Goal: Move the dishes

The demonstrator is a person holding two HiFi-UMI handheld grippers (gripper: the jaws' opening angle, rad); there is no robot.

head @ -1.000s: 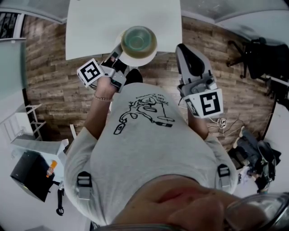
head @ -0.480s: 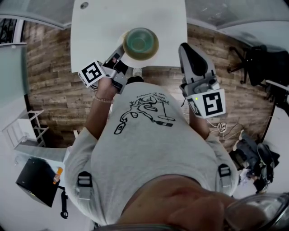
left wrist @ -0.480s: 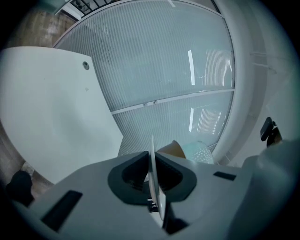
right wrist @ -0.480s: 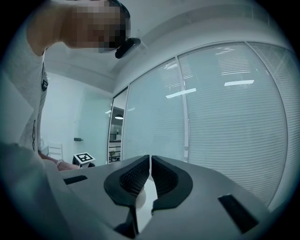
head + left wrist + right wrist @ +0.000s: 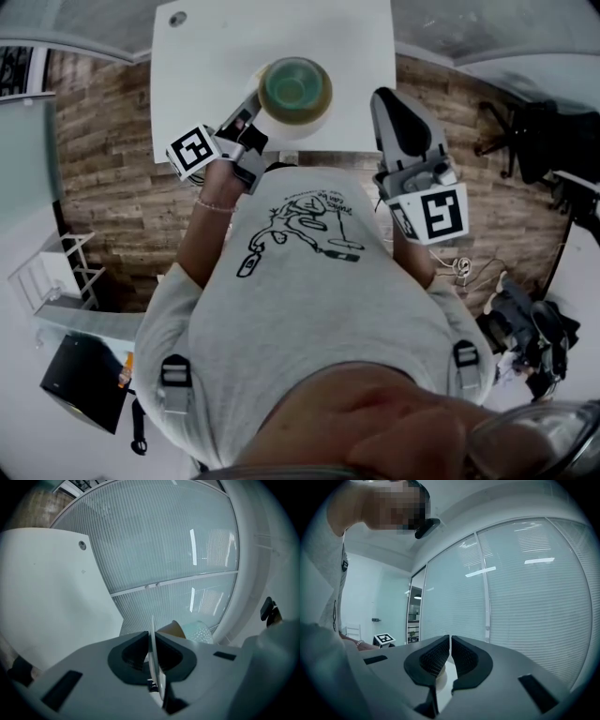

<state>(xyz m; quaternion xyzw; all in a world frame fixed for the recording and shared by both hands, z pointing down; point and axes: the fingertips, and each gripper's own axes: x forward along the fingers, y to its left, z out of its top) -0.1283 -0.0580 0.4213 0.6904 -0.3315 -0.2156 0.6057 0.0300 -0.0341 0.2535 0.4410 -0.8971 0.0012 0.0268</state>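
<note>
My left gripper (image 5: 246,120) is shut on the rim of a white plate (image 5: 279,129) that carries a green bowl (image 5: 294,86). Plate and bowl hang over the near edge of a white table (image 5: 216,66). In the left gripper view the jaws (image 5: 152,656) pinch the thin plate rim (image 5: 153,637) edge-on, with the bowl (image 5: 199,631) just beyond and the table (image 5: 47,597) to the left. To the right of the plate, my right gripper (image 5: 389,101) points at the table's right corner. Its jaws (image 5: 450,651) are shut with nothing between them.
The table stands on a wooden floor (image 5: 103,159). A black office chair (image 5: 530,122) is at the far right, and bags and cables (image 5: 525,328) lie at the lower right. A black box (image 5: 80,380) sits at the lower left. A glass wall with blinds (image 5: 178,550) rises ahead.
The table has come nearer, and the plate with the bowl has gone from just off its near edge to over it. Both grippers moved forward together, and both stayed shut.
</note>
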